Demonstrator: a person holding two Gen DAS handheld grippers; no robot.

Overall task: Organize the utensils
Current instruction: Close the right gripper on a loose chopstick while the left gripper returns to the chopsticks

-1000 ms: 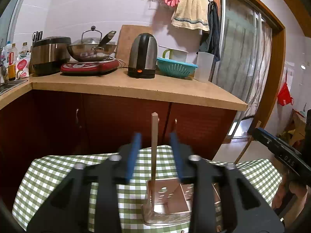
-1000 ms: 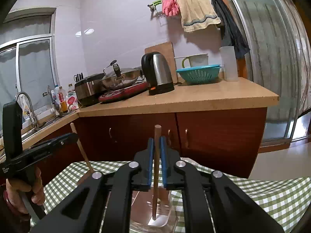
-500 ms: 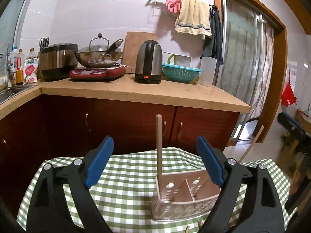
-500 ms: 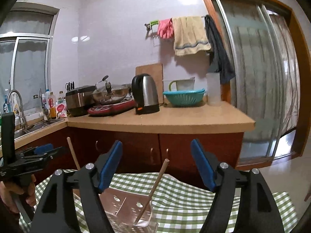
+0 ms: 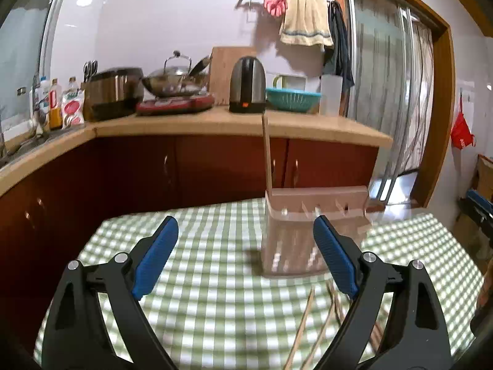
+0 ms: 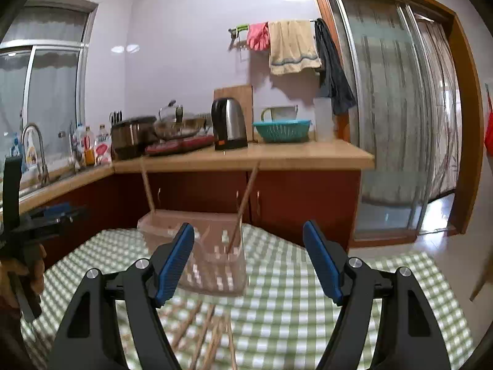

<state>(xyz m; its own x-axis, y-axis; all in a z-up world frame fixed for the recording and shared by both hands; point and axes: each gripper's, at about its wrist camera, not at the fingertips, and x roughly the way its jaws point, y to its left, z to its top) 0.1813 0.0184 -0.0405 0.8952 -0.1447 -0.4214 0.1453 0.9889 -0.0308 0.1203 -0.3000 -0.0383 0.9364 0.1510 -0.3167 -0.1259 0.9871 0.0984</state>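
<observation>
Two chopsticks, released a second ago, now stand in the caddy (image 6: 197, 246): one (image 6: 243, 206) leaning, one (image 5: 266, 154) nearly upright. Left gripper (image 5: 246, 259) and right gripper (image 6: 248, 262): jaws wide, empty, drawn back. Loose chopsticks (image 6: 203, 336) remain on the checked counter (image 5: 215, 308), unsorted.

the left gripper (image 5: 245, 257) is held with jaws apart and empty; a chopstick (image 5: 266, 154) is stood upright in the holder (image 5: 308, 234); loose chopsticks (image 5: 308, 323) are seen on the checked tablecloth (image 5: 215, 277).

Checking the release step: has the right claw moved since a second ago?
Yes. The right claw has backed away from the utensil holder, its jaws now open and clear of the chopstick left leaning inside.
</observation>
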